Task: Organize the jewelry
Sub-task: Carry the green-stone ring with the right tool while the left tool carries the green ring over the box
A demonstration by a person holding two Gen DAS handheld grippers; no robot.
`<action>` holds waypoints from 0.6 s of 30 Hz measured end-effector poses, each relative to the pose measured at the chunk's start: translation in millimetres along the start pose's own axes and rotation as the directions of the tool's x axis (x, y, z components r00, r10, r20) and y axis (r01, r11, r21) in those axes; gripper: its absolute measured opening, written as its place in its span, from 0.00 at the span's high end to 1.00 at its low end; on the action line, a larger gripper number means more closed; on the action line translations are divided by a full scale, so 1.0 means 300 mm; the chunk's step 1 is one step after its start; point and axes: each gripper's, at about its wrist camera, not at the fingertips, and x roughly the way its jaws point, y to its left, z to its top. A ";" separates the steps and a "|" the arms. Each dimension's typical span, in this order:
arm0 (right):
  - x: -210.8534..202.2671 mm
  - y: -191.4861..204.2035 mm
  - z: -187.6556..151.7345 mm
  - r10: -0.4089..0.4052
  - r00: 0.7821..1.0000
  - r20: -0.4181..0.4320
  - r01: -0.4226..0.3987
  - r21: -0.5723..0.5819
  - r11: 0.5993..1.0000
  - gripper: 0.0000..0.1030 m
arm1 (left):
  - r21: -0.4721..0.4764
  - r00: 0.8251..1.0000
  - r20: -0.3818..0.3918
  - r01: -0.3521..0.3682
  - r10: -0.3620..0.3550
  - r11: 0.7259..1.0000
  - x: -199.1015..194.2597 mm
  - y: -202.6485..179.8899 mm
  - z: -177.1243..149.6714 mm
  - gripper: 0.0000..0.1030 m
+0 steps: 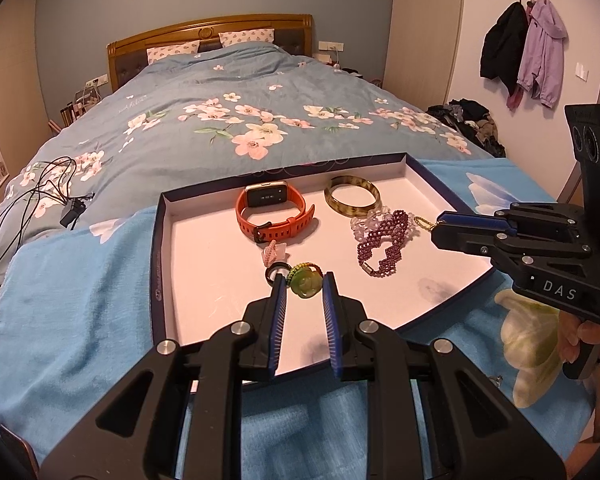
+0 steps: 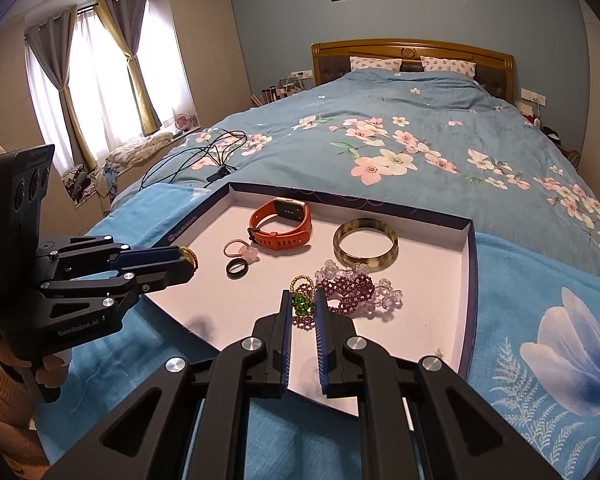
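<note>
Left gripper (image 1: 305, 286) jaws gripping green flower pendant on beaded cord (image 1: 306, 283), lower centre of frame, over white tray (image 1: 204, 256). Right gripper (image 2: 302, 303) jaws pinching gold-green bead chain (image 2: 302, 300). Risk: chain snagging purple beaded bracelet (image 2: 350, 290) on lift, dragging it.

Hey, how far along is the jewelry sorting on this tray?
Roughly midway, at a guess. Looks done: the orange watch, bangle and black ring lie apart in the tray. In hand: the left gripper grips a green flower pendant; the right gripper grips a gold-chain charm. Left: the purple bracelet and clear bead bracelet lie heaped together.
</note>
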 end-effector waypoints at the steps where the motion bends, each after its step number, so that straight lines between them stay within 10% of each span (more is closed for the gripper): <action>1: 0.002 0.000 0.001 -0.002 1.000 -0.001 0.002 -0.002 1.000 0.91 | -0.001 1.000 -0.002 0.000 0.000 1.000 0.004 0.001 0.002 0.82; 18: 0.075 -0.020 0.003 -0.034 0.998 -0.057 0.033 -0.007 0.999 0.91 | -0.014 0.999 -0.041 -0.003 0.003 1.000 0.069 0.016 0.020 0.82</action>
